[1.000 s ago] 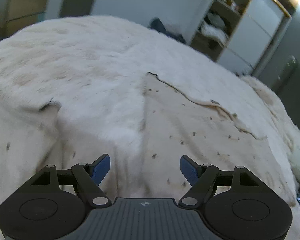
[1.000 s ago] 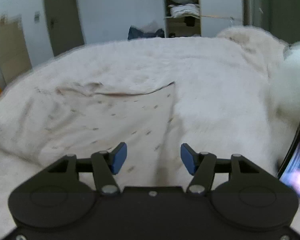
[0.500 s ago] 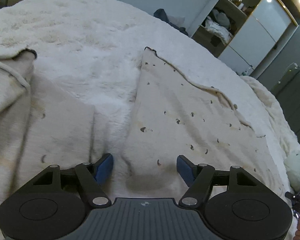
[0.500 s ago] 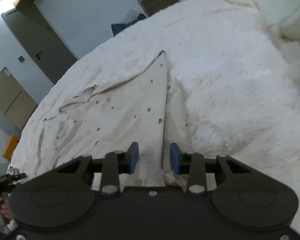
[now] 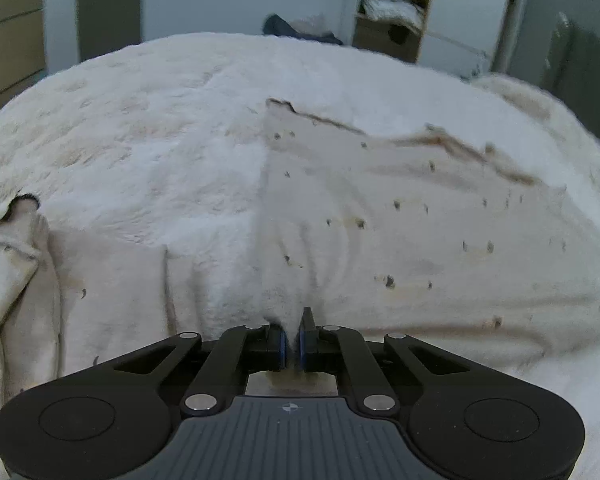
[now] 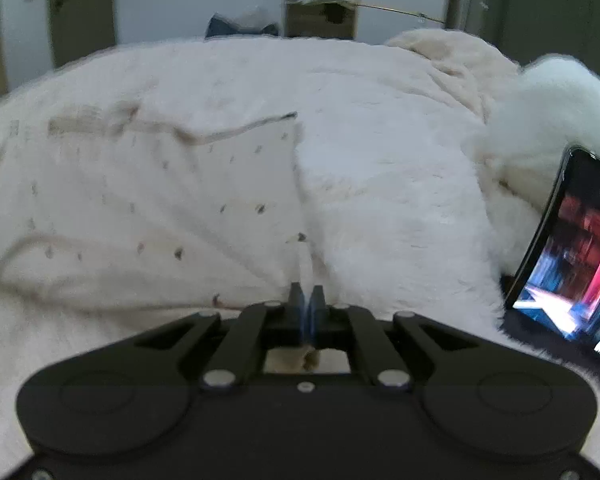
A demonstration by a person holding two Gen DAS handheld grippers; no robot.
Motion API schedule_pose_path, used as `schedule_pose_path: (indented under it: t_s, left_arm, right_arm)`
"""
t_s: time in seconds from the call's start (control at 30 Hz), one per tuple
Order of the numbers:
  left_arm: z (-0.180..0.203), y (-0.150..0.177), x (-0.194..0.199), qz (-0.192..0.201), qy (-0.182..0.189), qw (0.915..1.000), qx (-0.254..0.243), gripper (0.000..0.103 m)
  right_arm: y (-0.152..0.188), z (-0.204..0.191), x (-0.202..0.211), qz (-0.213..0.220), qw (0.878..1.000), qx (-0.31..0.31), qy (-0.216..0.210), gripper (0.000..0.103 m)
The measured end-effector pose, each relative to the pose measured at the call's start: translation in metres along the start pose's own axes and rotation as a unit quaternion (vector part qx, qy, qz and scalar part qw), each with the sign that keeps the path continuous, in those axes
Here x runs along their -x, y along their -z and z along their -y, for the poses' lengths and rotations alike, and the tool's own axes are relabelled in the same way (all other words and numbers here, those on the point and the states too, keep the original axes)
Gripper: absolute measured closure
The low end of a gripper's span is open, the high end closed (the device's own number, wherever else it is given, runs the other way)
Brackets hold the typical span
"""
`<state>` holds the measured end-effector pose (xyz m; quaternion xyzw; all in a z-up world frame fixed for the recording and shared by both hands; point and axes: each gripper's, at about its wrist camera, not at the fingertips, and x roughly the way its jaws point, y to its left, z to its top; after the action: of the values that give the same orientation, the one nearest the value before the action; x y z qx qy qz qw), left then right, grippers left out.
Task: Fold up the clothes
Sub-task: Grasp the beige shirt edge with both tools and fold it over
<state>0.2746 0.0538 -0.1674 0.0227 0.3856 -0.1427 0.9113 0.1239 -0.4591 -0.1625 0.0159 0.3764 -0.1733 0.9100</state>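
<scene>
Left wrist view: left gripper [image 5: 293, 334] pinched tight on near hem of cream spotted garment [image 5: 400, 232], spread on fluffy bedcover [image 5: 160, 140]. Right gripper [image 6: 307, 312] likewise clamps the hem. Lit tablet [image 6: 576, 256] crowds right edge.

Cream speckled garment [image 5: 400, 220], flat on bed

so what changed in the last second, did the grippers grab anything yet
Yes. Both were open a second ago; now the left gripper and the right gripper have shut on the near edge of the cream spotted garment, bunching it into creases. The garment remains spread on the white fluffy blanket.
</scene>
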Motion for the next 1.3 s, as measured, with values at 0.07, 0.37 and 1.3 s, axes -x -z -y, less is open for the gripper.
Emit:
schedule_pose_path:
  t_s: [0.07, 0.37, 1.3]
  left_arm:
    - [0.002, -0.001, 0.001, 0.002, -0.016, 0.9996, -0.021, 0.096]
    - [0.068, 0.037, 0.059, 0.123, -0.081, 0.9359, -0.32, 0.055]
    - [0.066, 0.099, -0.003, 0.061, -0.115, 0.8569, -0.499, 0.099]
  right_arm:
    - [0.001, 0.0, 0.0, -0.007, 0.999, 0.018, 0.049, 0.103]
    - [0.029, -0.042, 0.057, 0.114, 0.971, 0.209, 0.002, 0.056]
    - [0.115, -0.083, -0.018, 0.025, 0.823, 0.542, 0.167, 0.099]
